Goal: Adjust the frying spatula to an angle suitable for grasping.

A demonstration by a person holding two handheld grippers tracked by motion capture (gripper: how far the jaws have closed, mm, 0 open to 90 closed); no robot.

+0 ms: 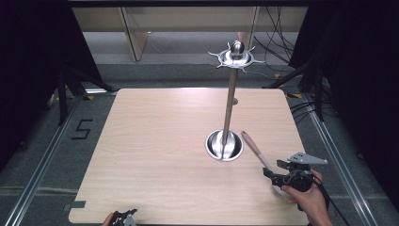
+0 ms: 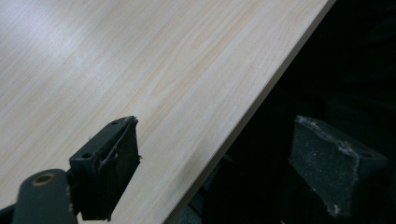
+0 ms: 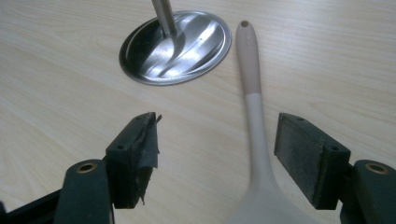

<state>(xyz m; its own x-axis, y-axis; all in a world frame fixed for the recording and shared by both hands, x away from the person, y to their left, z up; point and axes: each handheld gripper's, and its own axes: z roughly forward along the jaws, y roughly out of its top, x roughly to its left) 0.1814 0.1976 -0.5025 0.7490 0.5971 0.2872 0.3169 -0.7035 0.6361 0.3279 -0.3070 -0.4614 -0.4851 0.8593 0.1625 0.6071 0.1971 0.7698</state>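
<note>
A pale wooden desk (image 1: 155,155) seen from above, with a tall metal utensil stand (image 1: 230,101) on it, right of centre. The stand is a thin upright pole on a round, shiny base (image 3: 175,46), topped by a ring of hooks (image 1: 236,57). All the hooks look bare — nothing hangs from them.

On the desk just right of the base lies a spatula (image 3: 254,140). Its handle is tan at the tip and whitish lower down, with a small hanging hole at the very end. The tip points toward the stand, close to the base rim but apart from it; the wide head lies toward the person.

The right gripper (image 1: 282,175), held in a hand (image 1: 310,197) at the lower right of the desk, is down at the spatula's head end. In the right gripper view its jaws are spread wide, one on each side of the neck where handle meets head, and neither pad touches it. The left gripper (image 1: 124,219) waits at the near edge of the desk on the left, also with its jaws apart and nothing between them — one jaw over the wood, the other past the edge.

Judging from this, the work is at its start: the spatula is straddled but not yet grasped. Closing on it, lifting it, and hooking its hole onto the stand all seem to remain.
</note>
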